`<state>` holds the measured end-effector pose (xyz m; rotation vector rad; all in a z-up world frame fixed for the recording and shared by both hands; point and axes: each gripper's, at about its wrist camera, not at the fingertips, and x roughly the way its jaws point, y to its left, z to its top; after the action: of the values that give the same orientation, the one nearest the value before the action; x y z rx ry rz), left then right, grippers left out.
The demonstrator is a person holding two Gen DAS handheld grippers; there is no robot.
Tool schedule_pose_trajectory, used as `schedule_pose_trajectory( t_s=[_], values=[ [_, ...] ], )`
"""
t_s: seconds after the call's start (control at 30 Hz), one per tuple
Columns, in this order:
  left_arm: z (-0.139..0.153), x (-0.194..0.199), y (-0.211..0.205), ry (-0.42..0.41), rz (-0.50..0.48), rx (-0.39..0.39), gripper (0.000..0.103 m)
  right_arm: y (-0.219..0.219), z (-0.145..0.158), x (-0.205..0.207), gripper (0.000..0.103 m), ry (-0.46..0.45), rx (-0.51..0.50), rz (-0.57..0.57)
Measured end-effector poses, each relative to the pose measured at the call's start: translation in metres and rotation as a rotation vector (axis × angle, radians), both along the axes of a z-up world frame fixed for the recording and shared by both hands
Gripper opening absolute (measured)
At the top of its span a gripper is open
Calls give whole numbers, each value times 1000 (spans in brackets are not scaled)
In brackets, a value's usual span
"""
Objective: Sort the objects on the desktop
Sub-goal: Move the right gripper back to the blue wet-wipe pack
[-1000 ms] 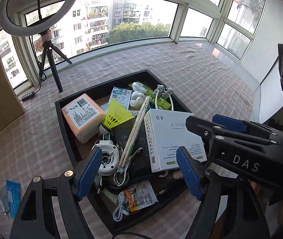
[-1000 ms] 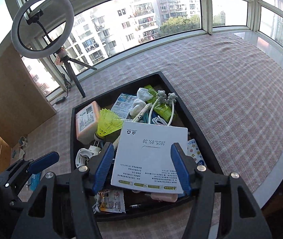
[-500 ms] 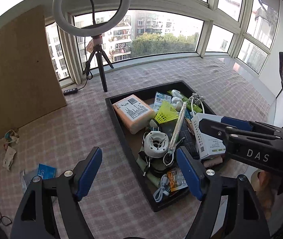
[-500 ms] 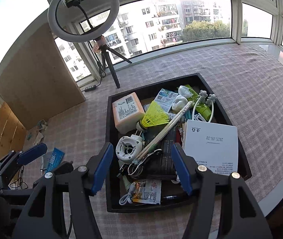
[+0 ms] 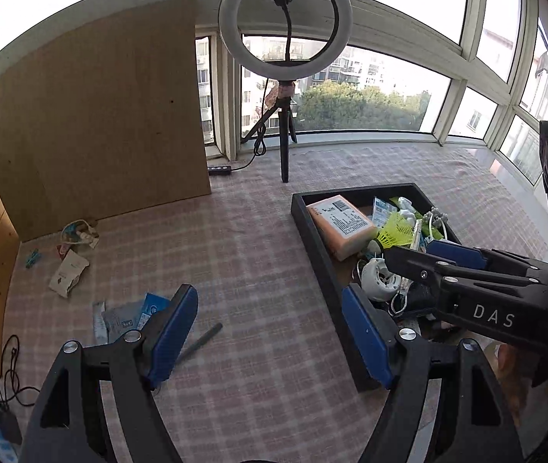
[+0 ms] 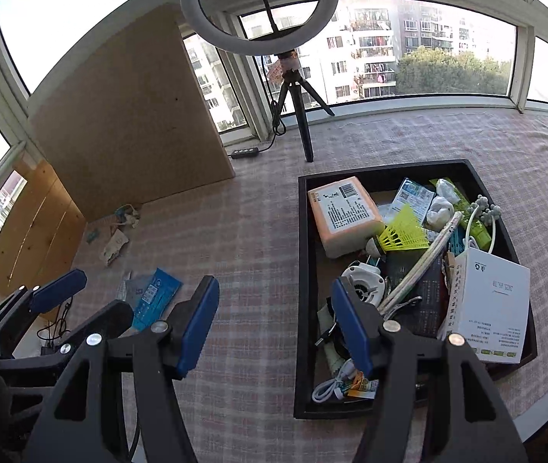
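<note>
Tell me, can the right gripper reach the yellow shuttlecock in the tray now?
Probably yes. The right gripper is open and empty, and the shuttlecock lies on top of the tray's pile, uncovered.

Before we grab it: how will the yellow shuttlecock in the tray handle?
The yellow shuttlecock looks light: its skirt is thin open mesh. That skirt will probably flex or crush under firm jaws; the rounded cork end seems the firmer grip. It leans on clutter in the black tray, so nudging may roll it in an arc.
</note>
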<state>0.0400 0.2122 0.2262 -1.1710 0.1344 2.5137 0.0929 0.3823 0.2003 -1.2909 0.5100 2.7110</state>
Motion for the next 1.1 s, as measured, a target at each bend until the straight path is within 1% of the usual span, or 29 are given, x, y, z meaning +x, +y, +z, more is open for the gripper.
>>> schedule_pose_trajectory(
  t_s=[0.13,0.3,0.5,0.67,0.87,1.0,1.1],
  values=[
    [1,-1,-35,20,73,-21,76,-32,5,-14,60,10,22,54],
    [-1,-5,-82,18,161,-27,76,-78,7,-34,60,19,42,132],
    [-7,-8,-142,15,280,-47,76,-136,-2,-58,60,17,79,205],
    [-13,-12,-186,13,360,-69,78,-180,-9,-74,60,20,144,255],
    [-24,-25,-224,-7,412,-69,78,-213,-23,-96,60,-4,157,306],
    [-34,-41,-242,-27,421,-70,78,-223,-36,-111,60,-36,158,318],
    [-47,-62,-256,-62,424,-66,78,-225,-49,-124,60,-70,149,322]
  ],
)
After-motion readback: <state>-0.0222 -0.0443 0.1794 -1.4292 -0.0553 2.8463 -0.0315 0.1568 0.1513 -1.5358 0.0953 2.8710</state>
